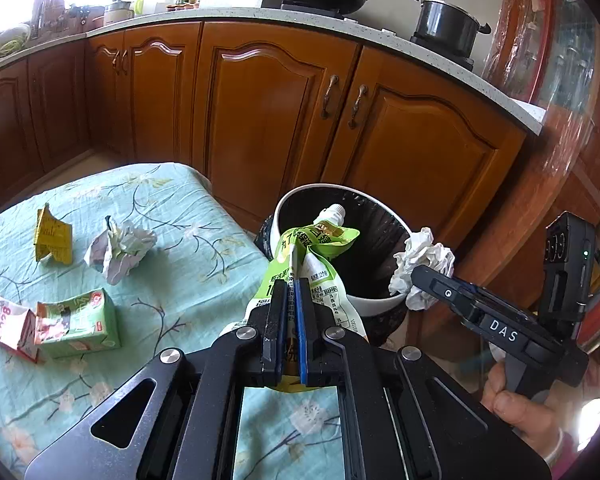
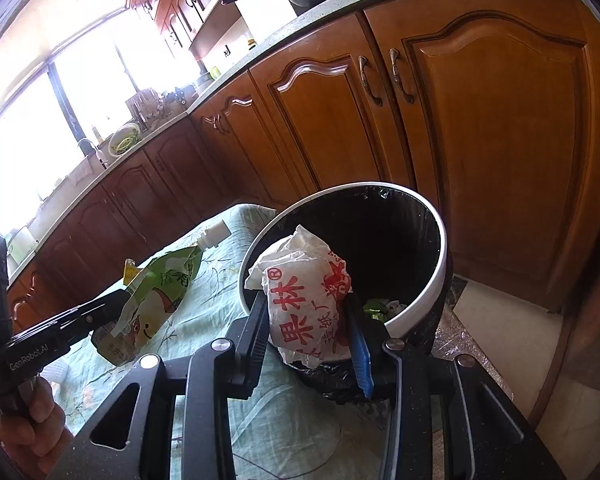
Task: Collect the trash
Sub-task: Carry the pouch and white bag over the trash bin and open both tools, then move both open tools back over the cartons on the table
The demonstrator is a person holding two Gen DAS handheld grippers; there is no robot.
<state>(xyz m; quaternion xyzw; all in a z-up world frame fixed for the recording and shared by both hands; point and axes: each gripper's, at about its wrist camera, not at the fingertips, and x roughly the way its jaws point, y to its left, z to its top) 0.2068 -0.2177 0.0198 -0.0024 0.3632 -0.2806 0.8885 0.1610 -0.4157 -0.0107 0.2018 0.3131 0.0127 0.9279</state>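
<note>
left gripper (image 1: 291,292) pinching green spout pouch (image 1: 312,256), right gripper (image 2: 312,316) clamping crumpled white wrapper (image 2: 304,292) over bin (image 2: 420,304)

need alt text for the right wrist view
The right gripper holds a crumpled white wrapper with red print over an open white bin lined in black. At left, the left gripper holds a green pouch above a floral tablecloth.
</note>
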